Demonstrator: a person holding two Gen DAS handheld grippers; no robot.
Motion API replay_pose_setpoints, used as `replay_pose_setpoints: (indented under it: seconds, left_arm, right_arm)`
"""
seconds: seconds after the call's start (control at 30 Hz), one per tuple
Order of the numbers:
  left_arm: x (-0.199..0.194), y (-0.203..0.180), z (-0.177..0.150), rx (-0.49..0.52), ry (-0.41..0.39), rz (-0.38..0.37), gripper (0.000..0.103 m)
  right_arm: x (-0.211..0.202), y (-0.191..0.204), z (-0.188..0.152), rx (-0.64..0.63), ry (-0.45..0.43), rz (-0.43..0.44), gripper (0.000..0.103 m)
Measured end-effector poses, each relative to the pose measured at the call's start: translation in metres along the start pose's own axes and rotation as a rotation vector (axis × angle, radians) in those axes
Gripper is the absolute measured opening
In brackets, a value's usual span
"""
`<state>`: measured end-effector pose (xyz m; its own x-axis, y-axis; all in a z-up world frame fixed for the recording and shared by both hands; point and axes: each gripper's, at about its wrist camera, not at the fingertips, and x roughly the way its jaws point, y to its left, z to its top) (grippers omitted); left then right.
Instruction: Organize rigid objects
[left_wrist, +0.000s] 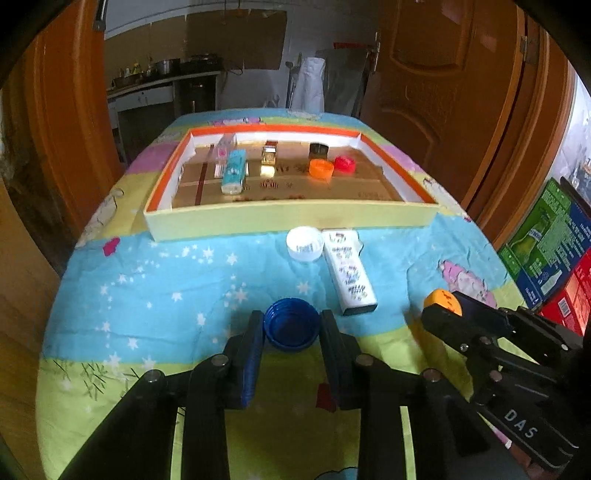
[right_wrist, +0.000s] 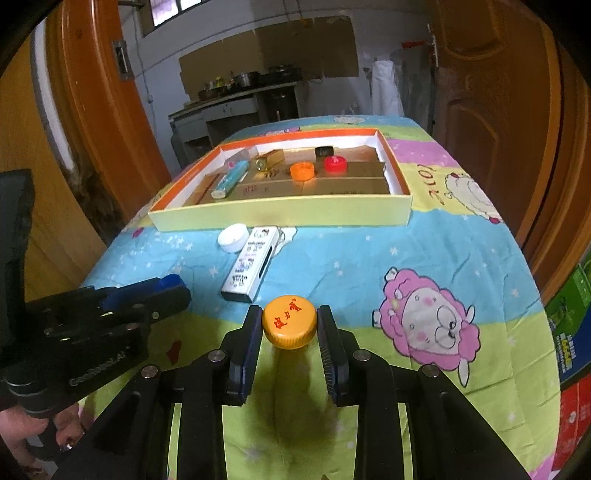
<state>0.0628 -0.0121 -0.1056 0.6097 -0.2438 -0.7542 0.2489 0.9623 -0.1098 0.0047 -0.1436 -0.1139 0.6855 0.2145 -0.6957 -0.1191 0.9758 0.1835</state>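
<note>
Left wrist view: my left tongs (left_wrist: 291, 325) are closed on a blue cap (left_wrist: 291, 328), which sits open side up between the pads; both pads press its rim. I judge it gripped, though I cannot tell whether it is off the worktop (left_wrist: 166, 280). Ahead of the tongs lie a white cap (left_wrist: 305, 243) and, touching it on the right, a long white box (left_wrist: 349, 271). Beyond these stands the tray (left_wrist: 288, 218), well ahead of the tongs. Inside it I count a teal box (left_wrist: 234, 171), a clear box (left_wrist: 223, 155) behind it, a gold box (left_wrist: 268, 155), an orange cap (left_wrist: 321, 168), a red cap (left_wrist: 344, 164) and a black cap (left_wrist: 318, 149). The right tongs (left_wrist: 441, 304) show to the right, clamped on a yellow cap (left_wrist: 442, 301).

Right wrist view: my right tongs (right_wrist: 290, 326) hold the yellow cap (right_wrist: 290, 326), printed top up, pinched at both sides. A shadow falls on the cloth below it, so I judge it lifted. The left tongs (right_wrist: 173, 286) appear to the left, with a sliver of blue cap (right_wrist: 170, 280) at the tips. The white cap (right_wrist: 233, 237) and white box (right_wrist: 251, 264) lie ahead and slightly left; the tray (right_wrist: 280, 216) is farther ahead.

Assessment: six items are already in the tray. Two caps are in hand and not yet delivered. The white cap and white box remain untouched on the worktop. I put the task somewhat past halfway.
</note>
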Motion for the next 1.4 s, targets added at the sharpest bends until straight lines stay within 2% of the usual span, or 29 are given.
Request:
replay_pose_setpoints:
  seconds: [0.4, 0.93, 1.4]
  left_arm:
    - [-0.013, 0.007, 0.037, -0.024, -0.056, 0.005, 0.030]
    - [0.004, 0.006, 0.076, -0.050, -0.076, 0.005, 0.030]
    - [0.016, 0.000, 0.105, -0.049, -0.091, 0.021, 0.030]
  right_arm:
    - [-0.007, -0.002, 0.034, -0.005, -0.055, -0.012, 0.031]
    - [-0.001, -0.010, 0.080, -0.028, -0.096, -0.023, 0.031]
    - [0.007, -0.017, 0.105, -0.039, -0.120, -0.035, 0.031]
